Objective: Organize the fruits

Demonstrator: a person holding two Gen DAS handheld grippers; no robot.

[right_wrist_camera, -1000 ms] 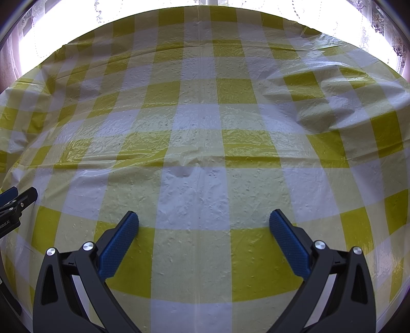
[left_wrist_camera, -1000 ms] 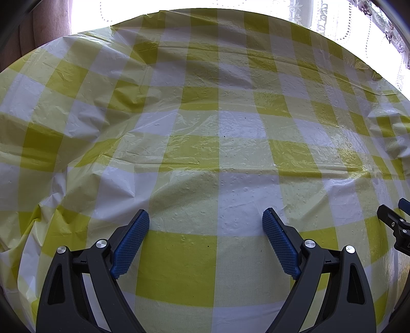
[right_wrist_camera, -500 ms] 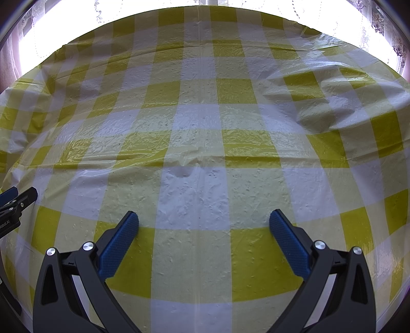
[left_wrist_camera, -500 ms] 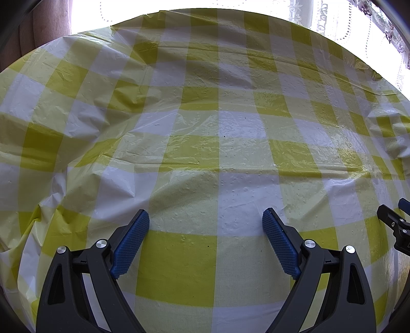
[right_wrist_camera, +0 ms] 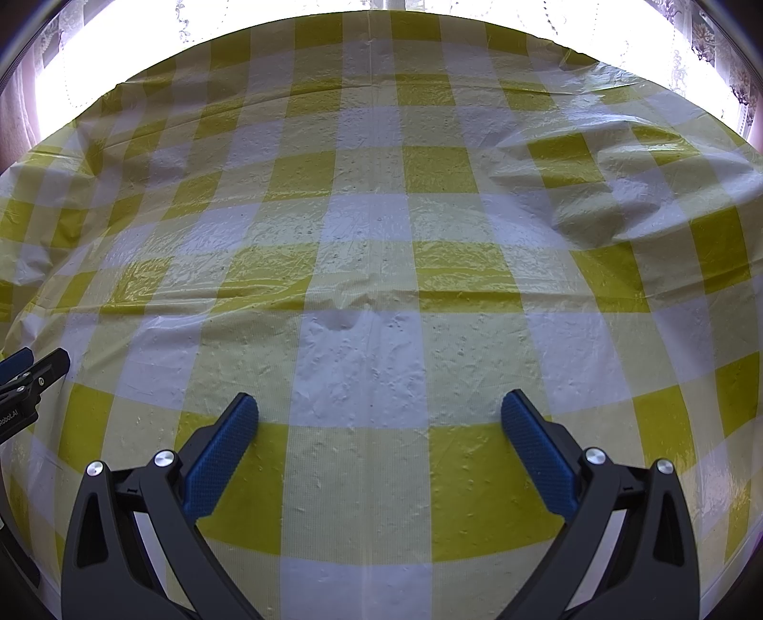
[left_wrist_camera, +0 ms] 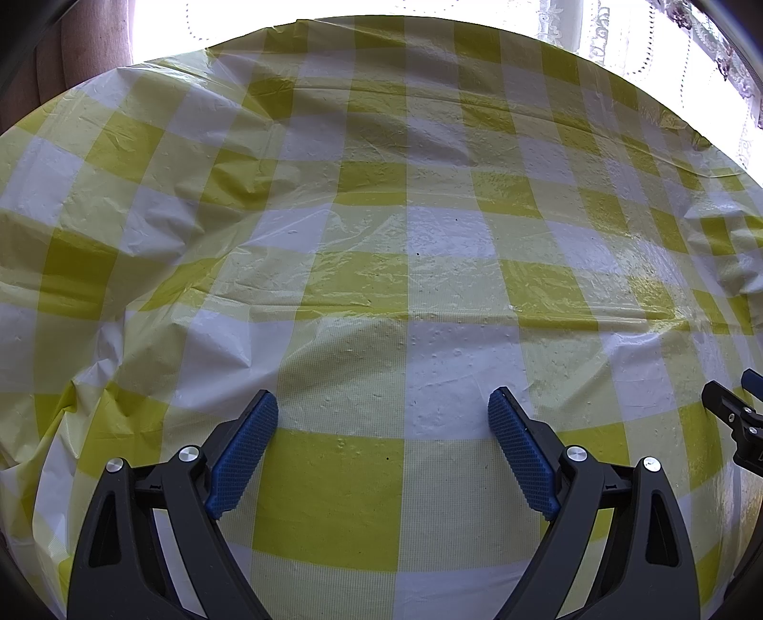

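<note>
Tablecloth (left_wrist_camera: 405, 229) unobstructed to far edge

Each claw (left_wrist_camera: 383, 405) has black arms, silver screws and blue textured pads (right_wrist_camera: 534, 441).

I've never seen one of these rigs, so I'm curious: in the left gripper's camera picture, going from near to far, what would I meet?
Left gripper, open with nothing between its blue pads → yellow and white checked tablecloth, wrinkled → bright window with lace curtain.
</note>
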